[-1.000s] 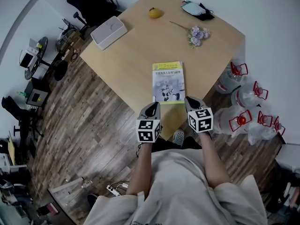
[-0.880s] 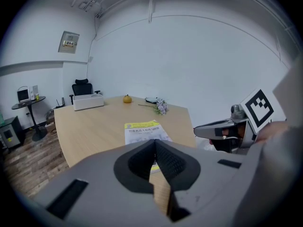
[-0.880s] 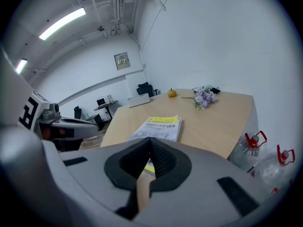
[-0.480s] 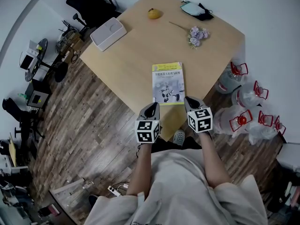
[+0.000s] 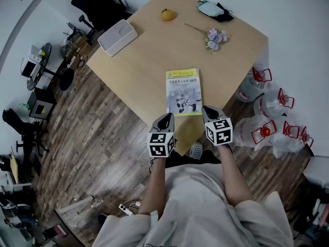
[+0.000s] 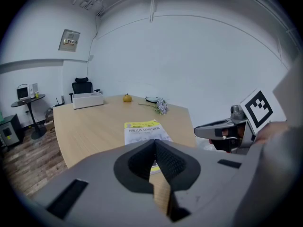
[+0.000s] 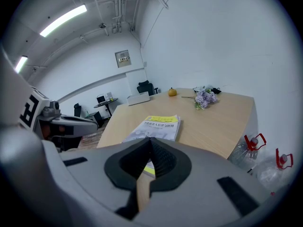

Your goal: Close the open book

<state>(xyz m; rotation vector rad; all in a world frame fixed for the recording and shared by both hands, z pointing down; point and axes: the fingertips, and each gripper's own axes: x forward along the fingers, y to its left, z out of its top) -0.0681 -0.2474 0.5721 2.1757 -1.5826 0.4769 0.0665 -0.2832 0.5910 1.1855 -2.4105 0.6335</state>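
Observation:
A book [image 5: 183, 91] with a yellow-and-white cover lies closed and flat on the wooden table [image 5: 149, 60], near its front edge; it also shows as the book [image 6: 143, 130] and the book [image 7: 158, 126] in the gripper views. My left gripper [image 5: 168, 116] hovers just off the book's near left corner, jaws shut with nothing between them. My right gripper [image 5: 207, 109] sits at the near right corner, also shut and empty. Neither touches the book.
On the table's far side lie a white box [image 5: 118, 36], an orange fruit [image 5: 168, 14], a sprig of purple flowers [image 5: 216, 38] and a dark pouch [image 5: 216, 10]. Several water jugs [image 5: 267, 112] stand on the floor at the right. Office chairs and equipment crowd the left.

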